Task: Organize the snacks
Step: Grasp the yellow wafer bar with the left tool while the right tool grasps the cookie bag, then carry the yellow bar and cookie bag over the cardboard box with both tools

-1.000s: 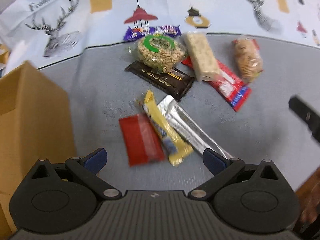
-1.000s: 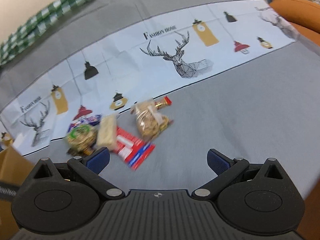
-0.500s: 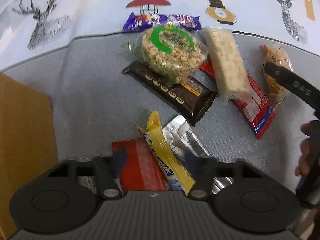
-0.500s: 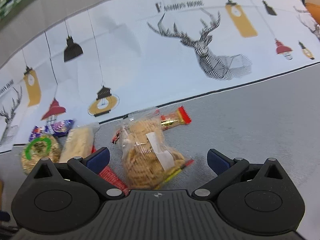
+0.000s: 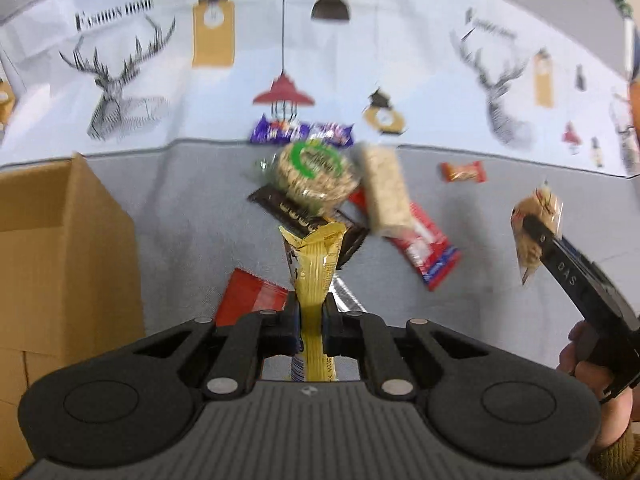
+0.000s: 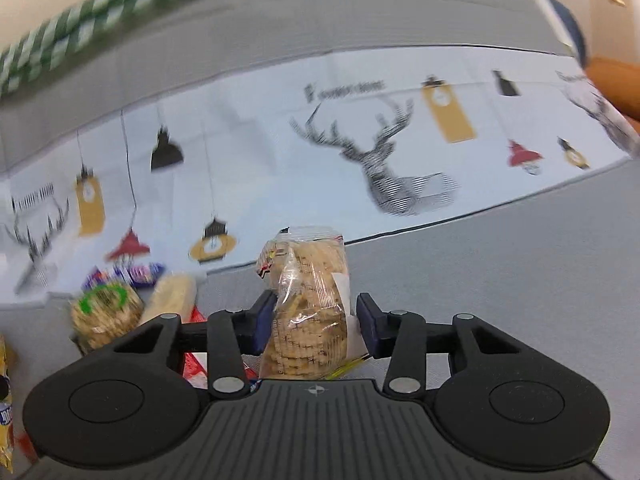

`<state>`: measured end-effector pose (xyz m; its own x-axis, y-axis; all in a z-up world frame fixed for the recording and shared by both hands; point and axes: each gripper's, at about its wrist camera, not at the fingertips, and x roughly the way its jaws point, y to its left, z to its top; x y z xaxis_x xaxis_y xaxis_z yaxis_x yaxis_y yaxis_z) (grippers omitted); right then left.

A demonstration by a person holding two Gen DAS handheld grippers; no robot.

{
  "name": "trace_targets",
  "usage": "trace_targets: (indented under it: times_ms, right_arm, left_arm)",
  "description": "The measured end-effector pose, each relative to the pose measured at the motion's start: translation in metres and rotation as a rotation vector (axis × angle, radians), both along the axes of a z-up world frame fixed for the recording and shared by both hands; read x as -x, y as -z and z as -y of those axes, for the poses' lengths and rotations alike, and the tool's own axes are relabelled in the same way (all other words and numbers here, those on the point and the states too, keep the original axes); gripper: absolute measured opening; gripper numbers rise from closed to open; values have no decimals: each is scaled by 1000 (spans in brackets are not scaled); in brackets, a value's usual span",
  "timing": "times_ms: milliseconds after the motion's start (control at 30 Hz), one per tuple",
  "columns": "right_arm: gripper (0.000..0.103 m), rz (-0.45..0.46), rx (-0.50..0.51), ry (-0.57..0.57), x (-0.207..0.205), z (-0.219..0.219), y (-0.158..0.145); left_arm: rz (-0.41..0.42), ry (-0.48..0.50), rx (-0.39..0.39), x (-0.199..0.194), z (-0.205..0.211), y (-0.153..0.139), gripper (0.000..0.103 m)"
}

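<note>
My left gripper (image 5: 311, 322) is shut on a yellow snack bar (image 5: 316, 268) and holds it upright, lifted off the grey cloth. My right gripper (image 6: 314, 318) is shut on a clear bag of biscuits (image 6: 308, 300), also lifted; the bag and gripper show at the right in the left wrist view (image 5: 536, 224). On the cloth lie a red packet (image 5: 250, 300), a silver bar (image 5: 346, 300), a dark chocolate bar (image 5: 292, 212), a round cereal cake with a green ring (image 5: 316, 176), a pale rice bar (image 5: 386, 190), a long red wrapper (image 5: 430, 250) and a purple wrapper (image 5: 300, 132).
An open cardboard box (image 5: 60, 248) stands at the left. A small orange candy (image 5: 463, 172) lies apart at the right. A white cloth with deer and lamp prints (image 5: 280, 40) covers the far side. An orange cushion (image 6: 616, 84) is at the far right.
My left gripper closed on the yellow bar and lifted it. My right gripper closed on the biscuit bag and lifted it off the cloth.
</note>
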<state>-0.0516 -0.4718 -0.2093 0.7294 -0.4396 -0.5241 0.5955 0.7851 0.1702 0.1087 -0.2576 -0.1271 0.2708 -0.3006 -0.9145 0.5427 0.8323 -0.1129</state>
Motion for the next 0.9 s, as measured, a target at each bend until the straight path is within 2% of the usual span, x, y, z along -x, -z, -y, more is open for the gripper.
trace_targets:
  times_ms: [233,467,700,900]
  right_arm:
    - [45,149,-50,52,65,-27,-44]
    - [45,246,-19,13,114,-93,-93]
    - [45,294,14,-159,149,-192,-133]
    - [45,259,-24,-332,172,-268,-146]
  left_arm:
    - [74,32,57,49,-47,-54,11]
    - [151,1,94,92,-126,-99,11]
    - [216,-53,70,132,-216,-121,11]
    - [244,-98,59,165,-285,-122,11]
